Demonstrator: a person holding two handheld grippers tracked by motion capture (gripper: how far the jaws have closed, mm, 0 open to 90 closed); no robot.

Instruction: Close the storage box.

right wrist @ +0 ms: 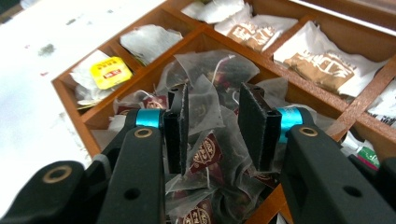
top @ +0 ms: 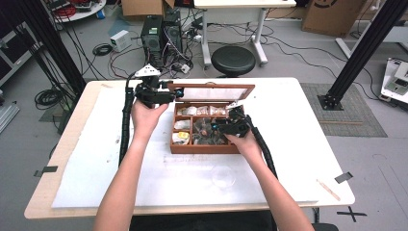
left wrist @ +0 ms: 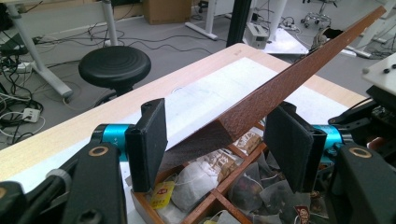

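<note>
A wooden tea box [top: 207, 148] stands mid-table with its glass-paned lid [top: 216, 86] raised. My left gripper [top: 174, 94] is at the lid's left corner. Seen from the left gripper view, the brown lid edge [left wrist: 280, 88] runs between the wide-open jaws of that gripper [left wrist: 219, 144]; I cannot tell whether it touches either pad. My right gripper [top: 214, 127] hangs low over the box's middle compartment. In the right gripper view it [right wrist: 212, 126] is open, its jaws straddling translucent tea bags [right wrist: 210, 100] with dark red tags. A yellow-tagged bag [right wrist: 109, 72] lies in a side compartment.
A white mat [top: 288, 144] covers the wooden table. A clear round dish [top: 223, 175] lies in front of the box, and a wooden stick [top: 328, 189] near the right front corner. A black stool [top: 233, 60] and cables stand behind the table's far edge.
</note>
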